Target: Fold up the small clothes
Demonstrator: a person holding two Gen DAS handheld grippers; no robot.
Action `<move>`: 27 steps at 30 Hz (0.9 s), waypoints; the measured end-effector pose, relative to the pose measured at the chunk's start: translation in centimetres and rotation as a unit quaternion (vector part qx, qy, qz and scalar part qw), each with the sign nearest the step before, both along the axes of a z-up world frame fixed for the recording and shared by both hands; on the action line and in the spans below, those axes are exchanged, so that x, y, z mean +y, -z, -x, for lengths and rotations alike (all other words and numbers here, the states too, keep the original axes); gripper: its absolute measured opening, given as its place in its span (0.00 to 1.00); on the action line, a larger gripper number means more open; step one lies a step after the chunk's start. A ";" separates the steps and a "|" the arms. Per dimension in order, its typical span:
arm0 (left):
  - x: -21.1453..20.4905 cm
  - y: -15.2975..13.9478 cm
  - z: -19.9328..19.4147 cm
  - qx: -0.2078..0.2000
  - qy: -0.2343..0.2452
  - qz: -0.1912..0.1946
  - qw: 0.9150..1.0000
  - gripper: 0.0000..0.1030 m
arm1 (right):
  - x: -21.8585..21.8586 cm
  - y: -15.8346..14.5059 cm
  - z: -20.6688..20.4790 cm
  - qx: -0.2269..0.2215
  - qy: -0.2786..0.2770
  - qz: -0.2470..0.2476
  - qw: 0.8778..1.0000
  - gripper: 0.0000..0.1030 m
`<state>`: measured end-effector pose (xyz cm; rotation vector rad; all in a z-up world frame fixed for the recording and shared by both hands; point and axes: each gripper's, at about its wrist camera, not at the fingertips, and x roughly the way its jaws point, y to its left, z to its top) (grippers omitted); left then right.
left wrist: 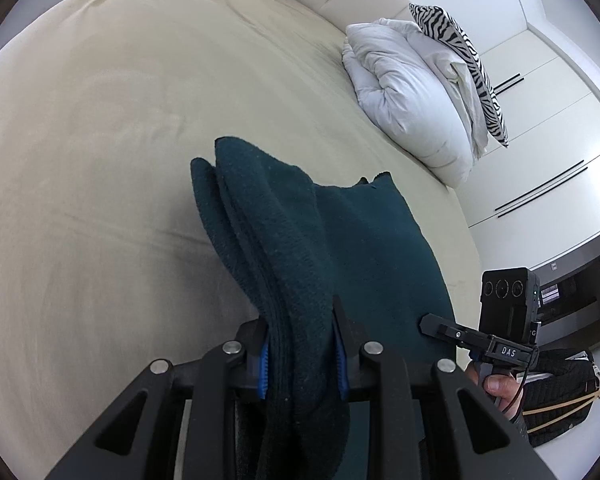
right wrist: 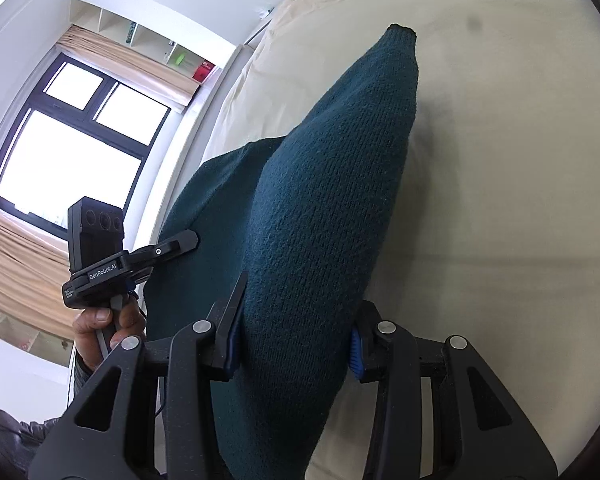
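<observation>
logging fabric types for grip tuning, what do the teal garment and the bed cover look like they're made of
Teal garment: looks like a thick knit, wool or acrylic, matte and slightly fuzzy; rows of stitches show in the right wrist view. Bed cover: seems a smooth woven sheet, perhaps cotton, cream and matte, with soft creases. Fibre cannot be confirmed.

Left wrist view: the teal knit garment point(left wrist: 284, 264) bunched in the left gripper point(left wrist: 300, 364) covers the inner faces of its blue pads point(left wrist: 263, 368), runs off the bottom edge, and hides the bed point(left wrist: 120, 140) behind the folds. Right wrist view: same garment fills the right gripper point(right wrist: 296, 354), left pad nearly buried, lower end cut by the frame; which piece of clothing it is can't be told. Shelf items point(right wrist: 188, 62) by the window are too small to identify, the panes are blown out, and the dark object point(left wrist: 560, 396) at the left view's lower right is cropped and unclear.
</observation>
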<state>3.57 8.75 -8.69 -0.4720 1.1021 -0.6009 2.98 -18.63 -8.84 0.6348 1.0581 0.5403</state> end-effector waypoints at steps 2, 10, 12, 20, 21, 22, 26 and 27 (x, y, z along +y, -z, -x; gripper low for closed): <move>0.0 0.8 1.6 0.009 -0.001 0.012 1.000 0.26 | -0.5 0.4 1.8 0.001 0.003 -0.008 1.000 0.36; -1.1 5.5 4.1 0.034 -0.006 -0.023 0.999 0.27 | 0.4 5.3 4.9 0.038 0.014 -0.012 0.999 0.37; -0.9 6.2 4.3 0.039 -0.009 -0.022 0.999 0.29 | 0.1 6.8 5.2 0.043 0.028 -0.034 0.998 0.39; -0.7 6.1 5.0 0.017 -0.017 -0.051 0.998 0.37 | -0.5 8.1 4.8 0.033 0.037 -0.063 0.997 0.43; -0.8 6.0 5.0 0.014 -0.018 -0.053 0.998 0.37 | -0.7 8.2 5.0 0.034 0.042 -0.065 0.996 0.43; -0.8 5.9 5.1 0.009 -0.018 -0.058 0.998 0.38 | -1.2 8.5 5.6 0.033 0.046 -0.064 0.996 0.44; -0.6 5.2 5.9 -0.011 -0.029 -0.086 0.996 0.48 | -3.0 8.0 6.7 0.029 0.077 -0.060 0.995 0.48; -0.5 4.8 6.1 -0.017 -0.035 -0.096 0.995 0.49 | -3.4 7.7 7.2 0.028 0.090 -0.055 0.994 0.49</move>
